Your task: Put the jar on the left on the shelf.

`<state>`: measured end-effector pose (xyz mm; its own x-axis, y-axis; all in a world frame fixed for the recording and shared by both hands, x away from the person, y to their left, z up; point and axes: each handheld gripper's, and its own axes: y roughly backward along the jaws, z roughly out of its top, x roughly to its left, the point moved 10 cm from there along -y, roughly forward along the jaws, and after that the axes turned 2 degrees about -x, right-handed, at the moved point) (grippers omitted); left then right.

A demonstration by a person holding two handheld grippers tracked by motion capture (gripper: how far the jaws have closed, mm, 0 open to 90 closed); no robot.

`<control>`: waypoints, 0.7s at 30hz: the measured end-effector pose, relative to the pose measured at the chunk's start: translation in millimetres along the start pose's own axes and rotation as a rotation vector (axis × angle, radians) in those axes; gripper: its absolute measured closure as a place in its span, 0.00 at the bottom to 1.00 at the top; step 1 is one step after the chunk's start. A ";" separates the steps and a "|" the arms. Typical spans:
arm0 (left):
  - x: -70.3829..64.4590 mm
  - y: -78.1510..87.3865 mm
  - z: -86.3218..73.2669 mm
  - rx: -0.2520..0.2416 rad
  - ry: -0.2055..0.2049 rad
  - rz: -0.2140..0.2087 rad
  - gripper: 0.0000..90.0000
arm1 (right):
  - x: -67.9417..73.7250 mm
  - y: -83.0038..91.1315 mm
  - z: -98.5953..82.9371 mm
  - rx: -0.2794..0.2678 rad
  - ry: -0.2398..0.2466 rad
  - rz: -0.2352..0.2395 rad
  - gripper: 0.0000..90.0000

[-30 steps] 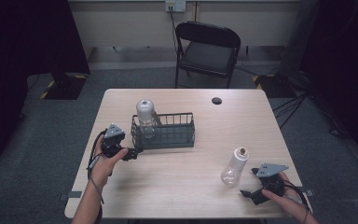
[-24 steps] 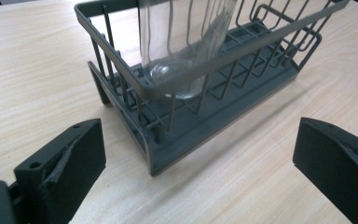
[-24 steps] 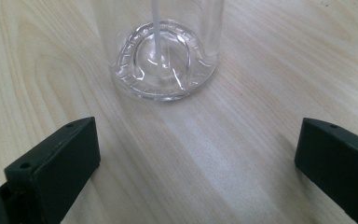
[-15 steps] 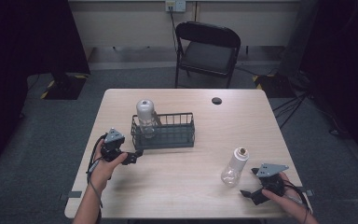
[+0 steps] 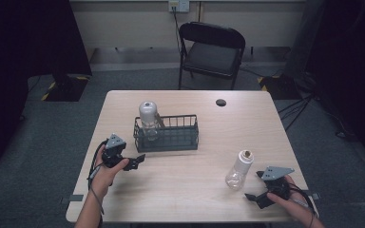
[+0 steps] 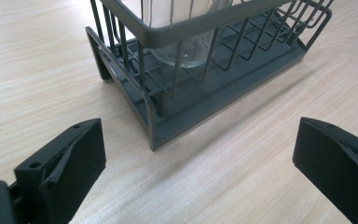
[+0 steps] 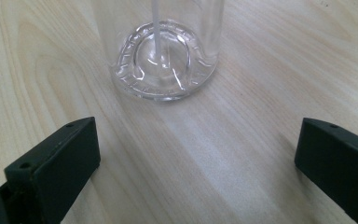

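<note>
A dark wire basket [image 5: 171,135] stands mid-table with a clear bottle [image 5: 148,118] upright in its left end. My left gripper [image 5: 137,161] sits just off the basket's near-left corner, open and holding nothing. In the left gripper view the basket corner [image 6: 154,109] and the bottle's glass base [image 6: 186,51] lie ahead of the wide-apart jaws of the left gripper [image 6: 196,172]. A second clear bottle [image 5: 240,168] stands on the table at the near right. My right gripper [image 5: 254,186] is open beside it, and the bottle's base [image 7: 163,60] sits just beyond the right gripper [image 7: 196,168].
A small black disc [image 5: 221,102] lies near the table's far edge. A black folding chair [image 5: 212,50] stands behind the wooden table [image 5: 190,199]. Bare tabletop stretches between the two grippers.
My left gripper has drawn back a little from the basket toward the near edge. The right gripper and both bottles have stayed put.
</note>
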<state>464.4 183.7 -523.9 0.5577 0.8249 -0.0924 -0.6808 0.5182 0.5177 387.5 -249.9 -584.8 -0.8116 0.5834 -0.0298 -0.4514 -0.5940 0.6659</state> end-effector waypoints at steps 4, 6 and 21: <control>0.4 -0.3 -3.0 -0.001 0.007 0.001 0.02 | 0.0 0.0 0.0 0.000 0.000 0.000 0.00; 0.8 -0.3 -4.4 0.000 0.006 0.002 0.02 | 0.0 0.0 0.0 0.000 0.000 0.000 0.00; 3.8 0.1 -18.3 0.010 0.015 0.006 0.03 | 0.0 0.0 0.0 0.000 0.000 0.000 0.00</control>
<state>457.8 191.0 -539.8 0.5462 0.8314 -0.1016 -0.6795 0.5108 0.5267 387.5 -250.0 -584.8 -0.8116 0.5834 -0.0298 -0.4514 -0.5939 0.6660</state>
